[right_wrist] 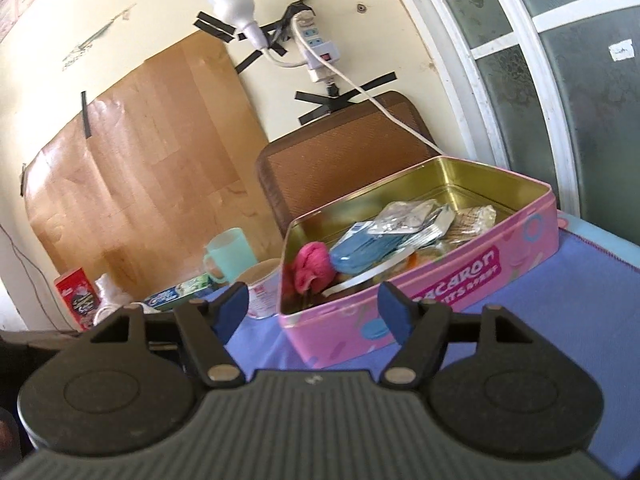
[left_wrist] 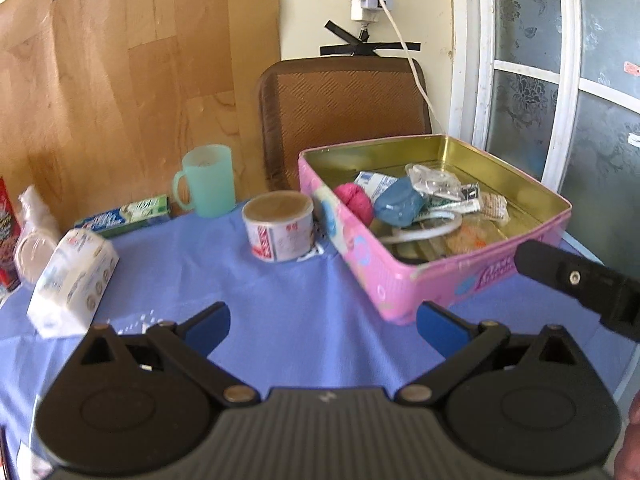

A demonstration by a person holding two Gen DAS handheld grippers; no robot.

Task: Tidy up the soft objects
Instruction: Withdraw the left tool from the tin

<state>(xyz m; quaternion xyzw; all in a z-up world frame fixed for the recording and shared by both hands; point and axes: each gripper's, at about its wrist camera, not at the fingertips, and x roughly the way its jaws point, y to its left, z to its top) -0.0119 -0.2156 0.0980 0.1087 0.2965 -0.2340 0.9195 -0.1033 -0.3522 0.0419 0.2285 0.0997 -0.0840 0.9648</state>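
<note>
A pink tin box (left_wrist: 440,280) (right_wrist: 460,276) stands open on the blue tablecloth. Inside lie a pink yarn ball (left_wrist: 355,197) (right_wrist: 312,266), a blue soft pack (left_wrist: 400,203) (right_wrist: 360,254), clear packets (left_wrist: 434,178) (right_wrist: 408,216) and a white ring. A white tissue pack (left_wrist: 72,280) lies at the left of the cloth. My left gripper (left_wrist: 322,322) hovers open over the cloth with nothing between its blue pads. My right gripper (right_wrist: 314,312) is open and empty in front of the tin's near wall; one of its black fingers (left_wrist: 576,280) shows at the right of the left wrist view.
A round can (left_wrist: 278,226) stands left of the tin, with a mint green cup (left_wrist: 208,180) (right_wrist: 232,254) and a toothpaste box (left_wrist: 124,216) (right_wrist: 180,292) behind. A red carton (right_wrist: 78,296) and plastic wrap sit far left. A brown chair back (left_wrist: 340,116) stands behind the table.
</note>
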